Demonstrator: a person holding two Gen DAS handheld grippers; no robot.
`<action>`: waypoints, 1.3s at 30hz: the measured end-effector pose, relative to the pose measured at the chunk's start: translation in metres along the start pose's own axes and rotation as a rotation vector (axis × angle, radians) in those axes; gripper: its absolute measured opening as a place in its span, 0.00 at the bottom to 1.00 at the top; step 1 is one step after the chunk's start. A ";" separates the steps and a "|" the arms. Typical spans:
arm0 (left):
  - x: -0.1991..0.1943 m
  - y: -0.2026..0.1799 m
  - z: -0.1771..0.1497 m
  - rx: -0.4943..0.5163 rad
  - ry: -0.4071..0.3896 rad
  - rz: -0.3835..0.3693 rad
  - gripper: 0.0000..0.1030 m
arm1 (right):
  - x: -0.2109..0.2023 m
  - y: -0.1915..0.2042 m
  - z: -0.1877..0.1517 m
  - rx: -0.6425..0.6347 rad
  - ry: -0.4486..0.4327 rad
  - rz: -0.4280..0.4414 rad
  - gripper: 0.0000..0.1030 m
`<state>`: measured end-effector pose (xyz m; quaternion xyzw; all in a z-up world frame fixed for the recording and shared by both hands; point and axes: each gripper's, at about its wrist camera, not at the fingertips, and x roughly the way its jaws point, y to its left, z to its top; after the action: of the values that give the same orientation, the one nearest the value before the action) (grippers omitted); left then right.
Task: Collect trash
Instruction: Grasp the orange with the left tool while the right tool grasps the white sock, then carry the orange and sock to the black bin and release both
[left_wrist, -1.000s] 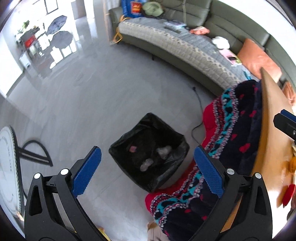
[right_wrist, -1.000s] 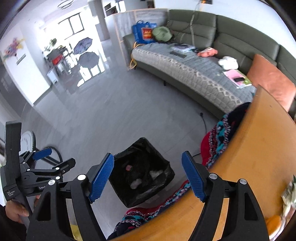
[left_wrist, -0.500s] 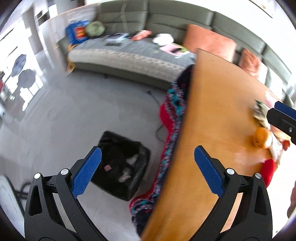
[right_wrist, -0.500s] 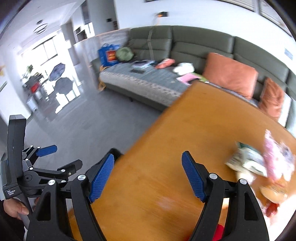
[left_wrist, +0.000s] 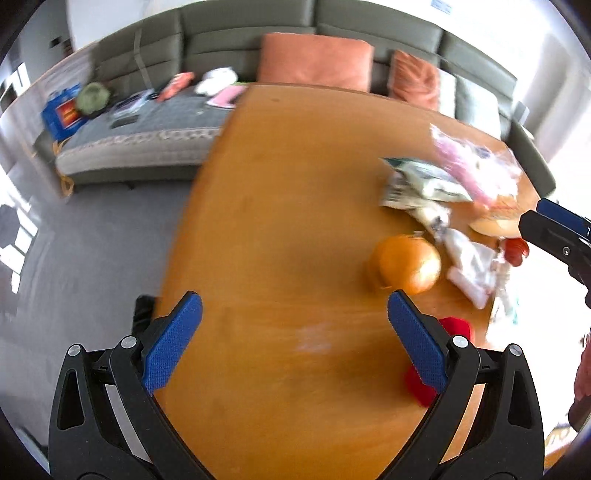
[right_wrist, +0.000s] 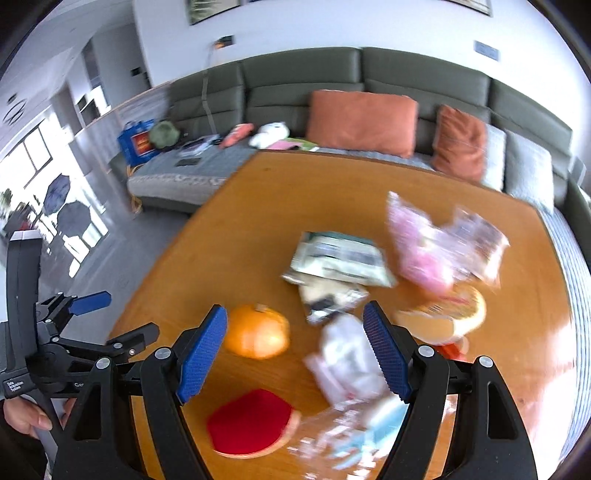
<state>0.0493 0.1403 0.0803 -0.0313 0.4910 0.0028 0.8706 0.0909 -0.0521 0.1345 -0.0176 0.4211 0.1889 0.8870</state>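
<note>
Wrappers (right_wrist: 340, 258) lie on the table (right_wrist: 240, 229), sofa (right_wrist: 332, 81) behind it.

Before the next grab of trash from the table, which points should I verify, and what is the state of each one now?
1. Right hand-held gripper open and empty: ok.
2. Left hand-held gripper open and empty: ok.
3. Trash within view: ok, the white crumpled wrapper lies on the wooden table between the right fingers in the picture.
4. Orange fruit apart from that wrapper: ok.
5. Sharp picture for aiming: not ok, the litter is blurred.
6. Trash bin in view: cannot tell; only a dark sliver shows past the table edge.
</note>
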 end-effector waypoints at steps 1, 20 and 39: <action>0.005 -0.010 0.003 0.015 0.006 -0.008 0.94 | -0.001 -0.010 -0.002 0.015 0.002 -0.005 0.74; 0.070 -0.079 0.020 0.132 0.082 -0.108 0.61 | 0.025 -0.057 -0.009 0.059 0.084 0.062 0.74; 0.051 -0.043 -0.003 0.031 0.047 -0.138 0.55 | 0.104 -0.030 -0.026 -0.079 0.296 -0.020 0.22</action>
<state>0.0743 0.0958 0.0377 -0.0519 0.5078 -0.0655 0.8574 0.1417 -0.0515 0.0351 -0.0845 0.5394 0.1916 0.8156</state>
